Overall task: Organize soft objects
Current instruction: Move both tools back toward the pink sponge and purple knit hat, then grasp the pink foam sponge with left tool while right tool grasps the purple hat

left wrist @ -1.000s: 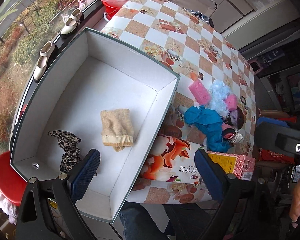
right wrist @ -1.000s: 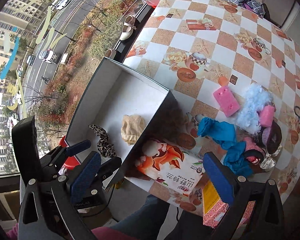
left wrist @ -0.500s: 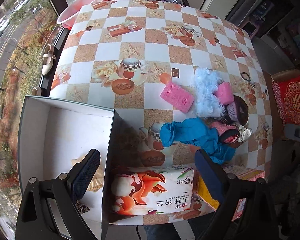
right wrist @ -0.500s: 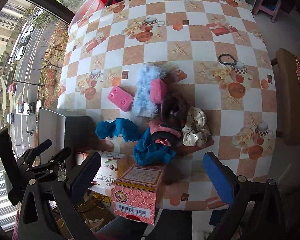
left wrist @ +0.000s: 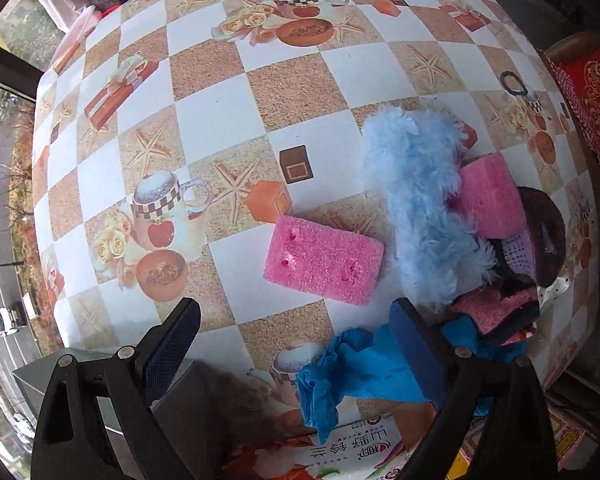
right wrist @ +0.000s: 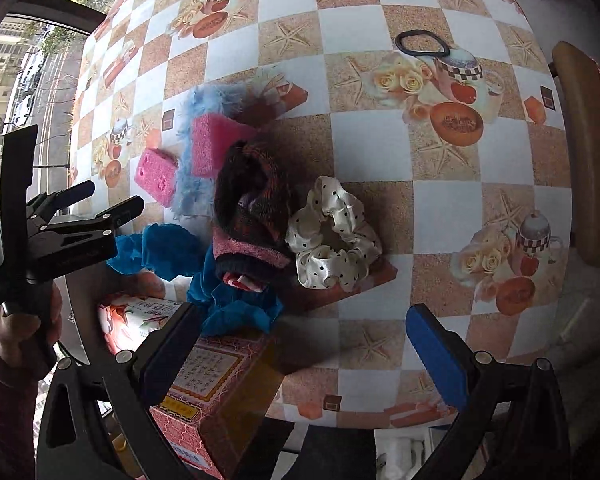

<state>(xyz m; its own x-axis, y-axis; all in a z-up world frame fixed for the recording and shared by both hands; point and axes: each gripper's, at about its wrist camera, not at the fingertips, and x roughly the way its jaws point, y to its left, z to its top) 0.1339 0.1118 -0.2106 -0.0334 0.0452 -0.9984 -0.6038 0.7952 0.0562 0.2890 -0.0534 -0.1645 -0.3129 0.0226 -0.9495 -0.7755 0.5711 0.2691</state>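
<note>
A heap of soft things lies on the checked tablecloth. A pink sponge (left wrist: 323, 265) lies flat next to a fluffy light-blue piece (left wrist: 422, 204), a second pink sponge (left wrist: 490, 200), a dark knitted hat (right wrist: 252, 208) and a crumpled blue cloth (left wrist: 356, 372). A white dotted scrunchie (right wrist: 334, 236) lies right of the hat. My left gripper (left wrist: 296, 344) is open and empty, just short of the first pink sponge. My right gripper (right wrist: 304, 344) is open and empty, in front of the scrunchie and hat.
The grey storage box (left wrist: 188, 412) stands at the table's near left edge. A tissue pack (left wrist: 352, 452) and a pink patterned carton (right wrist: 216, 384) lie at the near edge. A black hair tie (right wrist: 422, 43) lies farther back. A chair (right wrist: 580, 152) stands at the right.
Both grippers have swung away from the box and moved in over the heap of soft things. The left one has closed in on the pink sponge. Both stayed open.
</note>
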